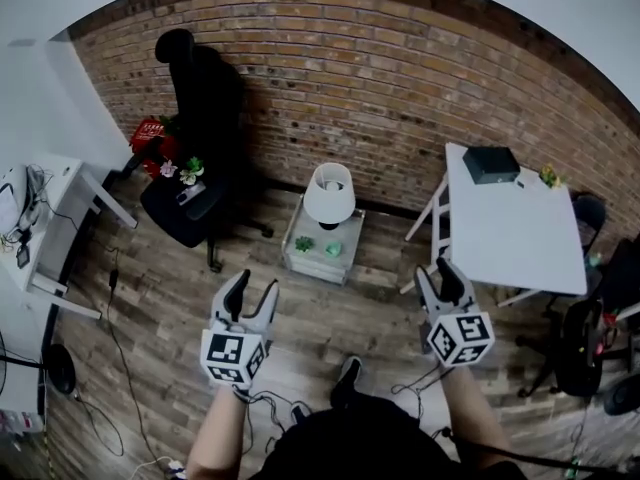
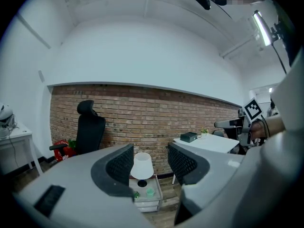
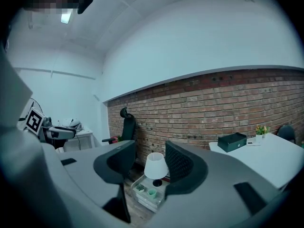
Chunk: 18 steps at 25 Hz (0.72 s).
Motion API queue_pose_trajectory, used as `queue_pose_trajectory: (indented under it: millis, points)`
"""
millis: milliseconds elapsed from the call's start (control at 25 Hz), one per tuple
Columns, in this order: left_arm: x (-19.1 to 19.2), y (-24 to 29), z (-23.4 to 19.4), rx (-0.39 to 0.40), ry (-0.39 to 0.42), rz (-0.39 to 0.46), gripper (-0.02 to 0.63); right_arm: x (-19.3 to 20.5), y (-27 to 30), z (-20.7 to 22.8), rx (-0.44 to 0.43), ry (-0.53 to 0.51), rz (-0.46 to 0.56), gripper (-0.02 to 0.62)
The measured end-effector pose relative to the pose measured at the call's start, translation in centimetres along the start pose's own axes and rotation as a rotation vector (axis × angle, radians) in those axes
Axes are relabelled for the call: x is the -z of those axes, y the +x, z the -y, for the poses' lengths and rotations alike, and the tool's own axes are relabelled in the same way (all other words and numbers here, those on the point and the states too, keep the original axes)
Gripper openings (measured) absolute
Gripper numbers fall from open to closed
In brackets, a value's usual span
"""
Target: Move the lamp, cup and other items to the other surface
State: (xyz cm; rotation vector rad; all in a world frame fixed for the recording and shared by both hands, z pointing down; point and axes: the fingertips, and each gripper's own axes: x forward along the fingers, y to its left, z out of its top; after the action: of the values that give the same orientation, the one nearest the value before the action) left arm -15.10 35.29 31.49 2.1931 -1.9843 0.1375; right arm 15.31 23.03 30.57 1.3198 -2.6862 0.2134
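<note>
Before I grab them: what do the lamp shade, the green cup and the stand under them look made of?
Lamp shade: white, matte, probably fabric or paper; no glare. Green cup: too small to tell; even pale green suggests plastic or glazed ceramic. Stand: pale, flat top, maybe painted wood or laminate.

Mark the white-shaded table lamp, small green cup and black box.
white-shaded table lamp [image 1: 329, 192]: head view, middle of the shade.
small green cup [image 1: 333, 250]: head view, its rim.
black box [image 1: 490, 163]: head view, its top face.
</note>
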Motion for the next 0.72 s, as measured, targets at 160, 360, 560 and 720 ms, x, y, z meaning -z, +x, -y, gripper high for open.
queue_pose_trajectory:
  millis: [160, 360, 560, 720]
  points:
    - [-1.5, 4.7, 1.6, 0.002, 0.009, 0.002, 0.222, -0.4, 2.9, 5.2, 0.011, 0.014, -0.005, 0.207]
    - [-3.1, 8.2, 2.4, -0.025, 0.016, 0.000, 0.222, -1.9, 5.8, 9.1, -0.005, 0.029, 0.014, 0.206]
    - [-4.1, 10.4, 2.9, -0.041, 0.026, -0.014, 0.222, -2.3, 8.4, 11.1, -0.026, 0.064, 0.009, 0.204]
    - [-4.2, 11.5, 1.7, -0.051, 0.034, -0.031, 0.222, -1.7, 10.7, 10.8, -0.050, 0.066, -0.005, 0.204]
